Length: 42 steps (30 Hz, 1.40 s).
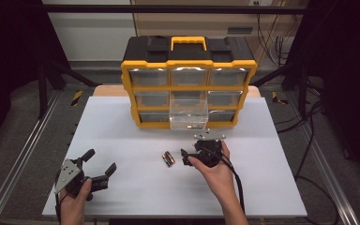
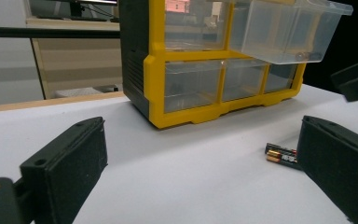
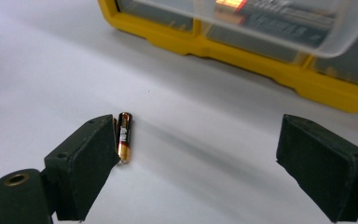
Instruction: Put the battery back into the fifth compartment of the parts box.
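Just beside the batteries (image 1: 168, 159) on the white tabletop (image 1: 131, 140), the right gripper (image 1: 183, 156) hangs with jaws wide and empty, while the left gripper (image 1: 101, 164) rests open, well apart. Beyond them, a clear drawer (image 1: 188, 115) juts from the yellow organizer (image 1: 126, 79), already holding a battery. Judging by this, the pickup and the drop-in remain.

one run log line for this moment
right gripper: open, beside batteries | left gripper: open, idle | clear drawer: pulled out

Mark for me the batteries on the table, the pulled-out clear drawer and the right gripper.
batteries (image 1: 168, 159), high view, middle of the pair.
clear drawer (image 1: 188, 115), high view, its front wall.
right gripper (image 3: 196, 158), right gripper view, midway between its open jaw tips.
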Tool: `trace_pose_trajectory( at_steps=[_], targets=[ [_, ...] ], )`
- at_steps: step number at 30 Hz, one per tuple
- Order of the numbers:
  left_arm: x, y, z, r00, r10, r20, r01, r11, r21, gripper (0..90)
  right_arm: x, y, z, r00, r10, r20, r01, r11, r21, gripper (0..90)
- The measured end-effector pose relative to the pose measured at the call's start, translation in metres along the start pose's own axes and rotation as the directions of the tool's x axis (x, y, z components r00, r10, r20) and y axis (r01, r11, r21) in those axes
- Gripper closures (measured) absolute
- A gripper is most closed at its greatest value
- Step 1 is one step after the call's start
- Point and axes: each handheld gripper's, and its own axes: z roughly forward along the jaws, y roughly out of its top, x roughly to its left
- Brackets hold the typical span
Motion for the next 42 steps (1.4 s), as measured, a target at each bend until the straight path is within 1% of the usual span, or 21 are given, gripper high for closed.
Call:
trace_pose_trajectory(
  at_steps=[2, 4, 6, 7, 10, 12, 14, 16, 17, 18, 21, 26, 28, 32, 37, 39, 42],
  targets=[
    [-0.003, 0.0, 0.001, 0.9999, 0.015, 0.007, -0.015, 0.9998, 0.01, 1.8, 0.003, -0.001, 0.005, 0.9998, -0.014, -0.015, 0.014, 1.0, 0.013, 13.4],
    [-0.005, 0.002, 0.001, 0.9998, 0.018, 0.013, -0.018, 0.9998, 0.007, 1.7, 0.006, -0.002, 0.008, 0.9994, -0.032, -0.017, 0.032, 0.999, 0.026, 15.5],
    [-0.006, 0.001, 0.003, 0.9999, 0.016, 0.007, -0.016, 0.9998, 0.013, 1.7, 0.008, -0.003, 0.012, 0.9985, -0.046, -0.03, 0.047, 0.998, 0.038, 17.1],
    [-0.006, 0.0, 0.004, 0.9998, 0.018, 0.004, -0.018, 0.9995, 0.024, 1.7, 0.009, -0.004, 0.014, 0.9984, -0.046, -0.033, 0.047, 0.998, 0.043, 18.3],
    [-0.009, 0.0, 0.007, 0.999, 0.046, -0.004, -0.045, 0.9979, 0.046, 1.8, 0.014, -0.007, 0.018, 0.9956, -0.082, -0.045, 0.084, 0.995, 0.052, 20.7],
    [-0.01, 0.001, 0.007, 0.9989, 0.045, -0.009, -0.045, 0.998, 0.043, 1.8, 0.016, -0.008, 0.02, 0.9941, -0.079, -0.075, 0.083, 0.995, 0.054, 21.9],
    [-0.011, 0.001, 0.007, 0.998, 0.062, -0.015, -0.061, 0.9969, 0.049, 1.8, 0.019, -0.009, 0.021, 0.9932, -0.081, -0.084, 0.085, 0.995, 0.054, 24.7],
    [-0.012, -0.001, 0.007, 0.9969, 0.078, -0.011, -0.078, 0.9951, 0.062, 1.8, 0.021, -0.009, 0.022, 0.9912, -0.091, -0.096, 0.096, 0.994, 0.052, 26.8],
    [-0.013, -0.001, 0.006, 0.9962, 0.086, -0.011, -0.085, 0.9941, 0.067, 1.7, 0.022, -0.008, 0.022, 0.9909, -0.097, -0.094, 0.102, 0.993, 0.053, 27.4],
    [-0.013, -0.002, 0.005, 0.9963, 0.086, -0.012, -0.085, 0.9942, 0.066, 1.7, 0.022, -0.007, 0.021, 0.9911, -0.096, -0.092, 0.101, 0.994, 0.052, 29.2],
    [-0.014, -0.003, 0.003, 0.9977, 0.067, -0.007, -0.066, 0.9962, 0.056, 1.7, 0.023, -0.004, 0.019, 0.992, -0.089, -0.09, 0.093, 0.995, 0.04, 34.0],
    [-0.017, -0.003, 0.003, 0.9968, 0.079, -0.009, -0.078, 0.9952, 0.058, 1.7, 0.025, -0.002, 0.019, 0.9926, -0.079, -0.092, 0.084, 0.995, 0.051, 39.9],
    [-0.017, -0.003, 0.004, 0.9966, 0.082, -0.005, -0.082, 0.9948, 0.06, 1.7, 0.027, -0.001, 0.021, 0.9921, -0.077, -0.098, 0.083, 0.995, 0.052, 41.2],
    [-0.016, -0.004, 0.004, 0.9969, 0.079, -0.003, -0.079, 0.995, 0.062, 1.7, 0.031, 0.002, 0.024, 0.9909, -0.075, -0.111, 0.082, 0.995, 0.058, 46.5],
    [-0.014, -0.004, 0.004, 0.9977, 0.068, -0.006, -0.068, 0.9962, 0.054, 1.7, 0.035, 0.003, 0.031, 0.989, -0.071, -0.13, 0.081, 0.994, 0.075, 55.1],
    [-0.014, -0.003, 0.003, 0.9978, 0.067, -0.006, -0.066, 0.9965, 0.05, 1.7, 0.037, 0.002, 0.035, 0.9888, -0.081, -0.126, 0.091, 0.993, 0.076, 57.5],
    [-0.014, -0.003, 0.003, 0.9979, 0.065, -0.004, -0.065, 0.9967, 0.048, 1.7, 0.039, 0.0, 0.041, 0.9897, -0.071, -0.124, 0.084, 0.992, 0.098, 62.7]
  ],
)
